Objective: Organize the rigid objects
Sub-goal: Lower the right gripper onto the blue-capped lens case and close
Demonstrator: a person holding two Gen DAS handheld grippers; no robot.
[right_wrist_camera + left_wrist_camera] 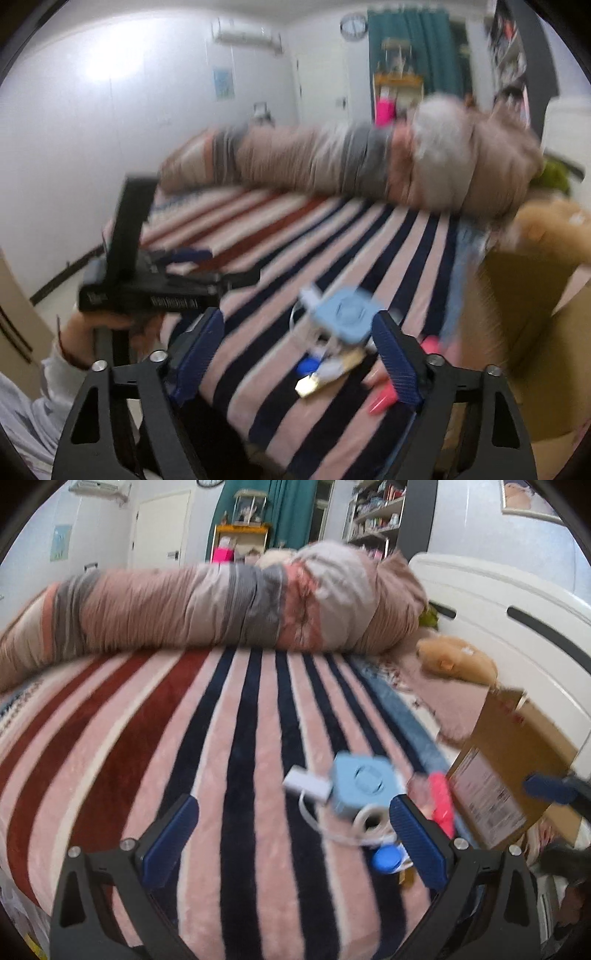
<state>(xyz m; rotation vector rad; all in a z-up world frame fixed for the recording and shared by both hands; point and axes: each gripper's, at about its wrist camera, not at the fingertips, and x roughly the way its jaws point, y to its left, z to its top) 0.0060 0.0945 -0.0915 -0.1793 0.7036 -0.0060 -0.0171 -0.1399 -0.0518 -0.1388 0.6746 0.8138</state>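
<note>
Left wrist view, left to right: striped blanket [184, 738] in pink, red and navy across a bed; left claw [291, 834] spread wide over it, nothing between its blue pads [173, 834]; small white adapter [306, 781] touching a light blue square gadget [364, 781]; white cable [365, 823] and blue cap [384, 860] just below; pink item [441, 805], blurred; cardboard box [517, 760] at the bed's right edge. Right wrist view, blurred: person's hand [96, 332] gripping the other black tool at left; right claw [295, 354] partly open, holding nothing, above the same blue gadget [347, 314] and a gold piece [314, 386]; box [535, 332] at right.
</note>
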